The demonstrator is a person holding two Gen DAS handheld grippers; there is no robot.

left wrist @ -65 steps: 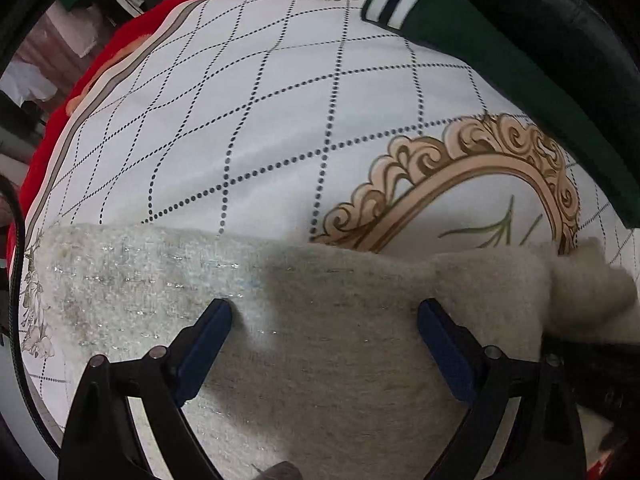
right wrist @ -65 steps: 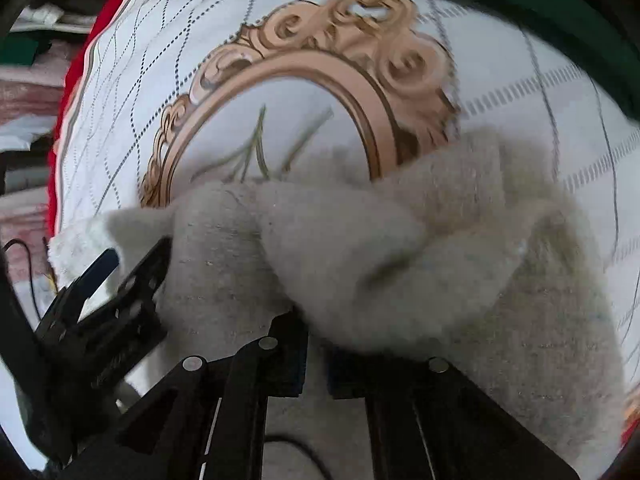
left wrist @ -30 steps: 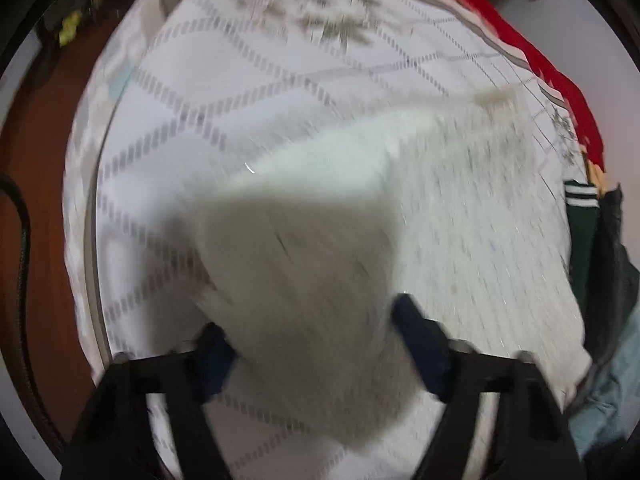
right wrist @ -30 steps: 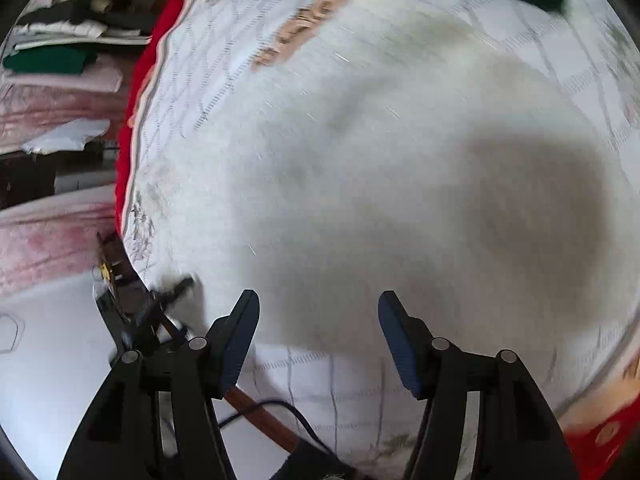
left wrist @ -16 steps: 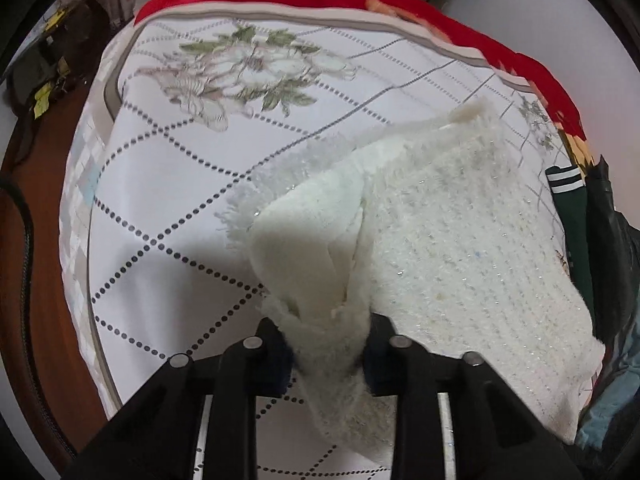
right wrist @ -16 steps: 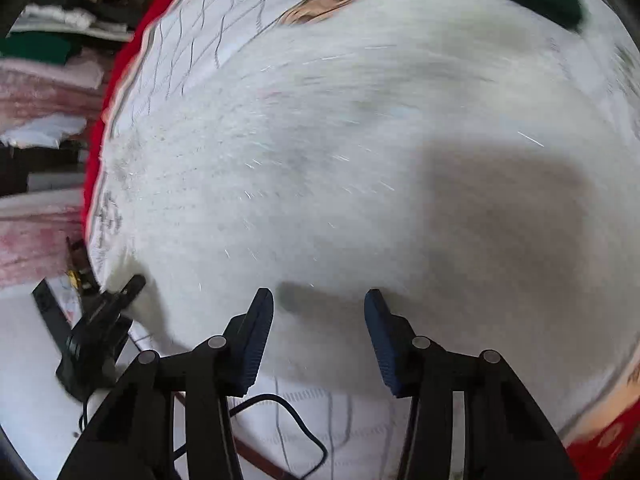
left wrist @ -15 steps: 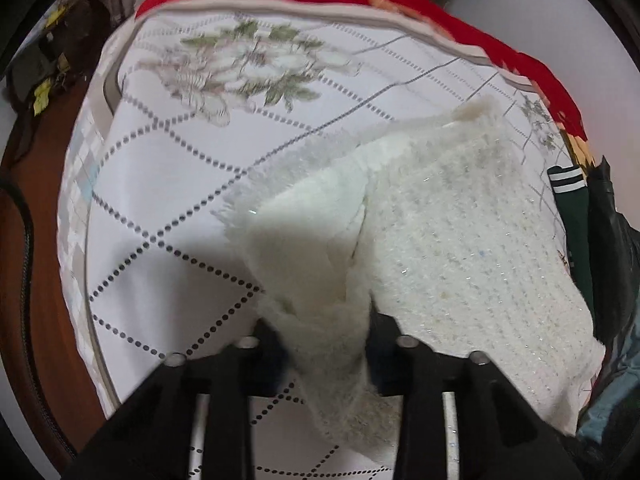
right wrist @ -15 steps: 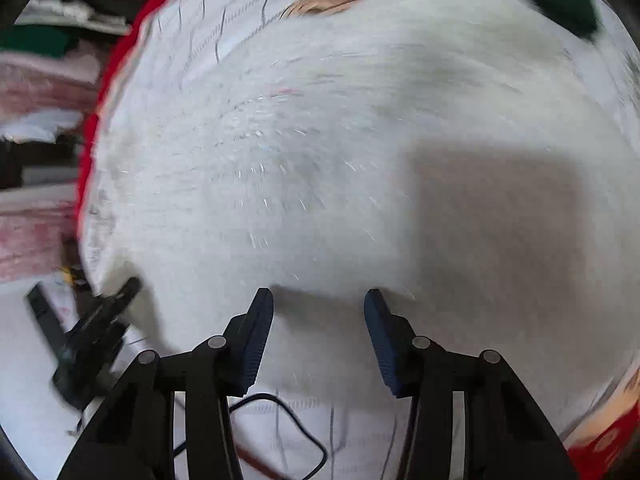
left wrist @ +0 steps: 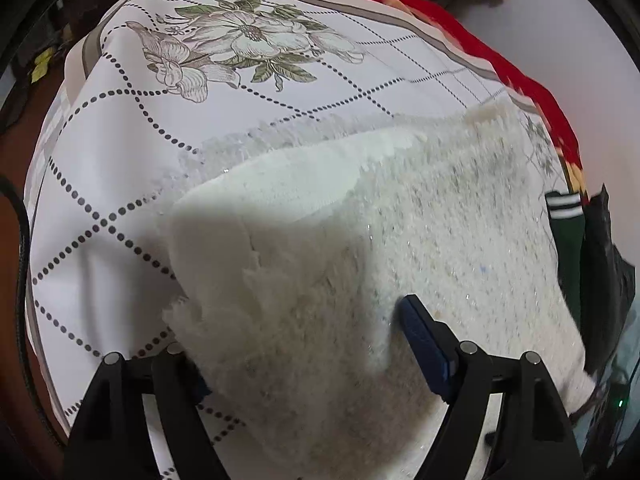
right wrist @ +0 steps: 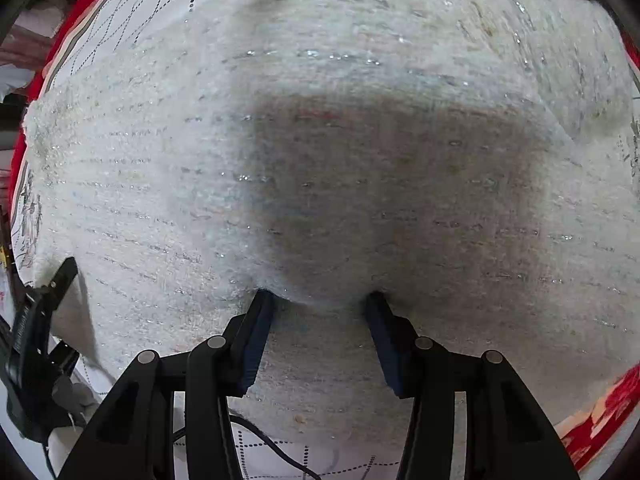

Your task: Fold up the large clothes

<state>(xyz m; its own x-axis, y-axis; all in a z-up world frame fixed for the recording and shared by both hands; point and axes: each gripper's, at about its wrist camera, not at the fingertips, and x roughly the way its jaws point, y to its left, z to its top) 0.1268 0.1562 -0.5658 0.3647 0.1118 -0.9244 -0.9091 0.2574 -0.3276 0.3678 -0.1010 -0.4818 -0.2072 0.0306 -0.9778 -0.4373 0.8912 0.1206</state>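
Observation:
A fluffy white knitted sweater lies spread on the bed, with one part folded over itself at its near left. That folded flap sits between the jaws of my left gripper, which are opening; the blue pads stand wide and do not pinch it, and the fabric hides the left pad. In the right wrist view the sweater fills the picture. My right gripper points down into it, jaws half apart and opening slightly, tips sunk in the pile. My left gripper shows at the sweater's left edge.
The bed cover is white with dotted diamonds and a flower print, over a red blanket. A green garment with white stripes and a dark jacket lie at the right. A black cable runs by the bed's near edge.
My left gripper was shut on the folded flap half a second ago; its jaws have spread and let it go. My right gripper has come down closer onto the sweater.

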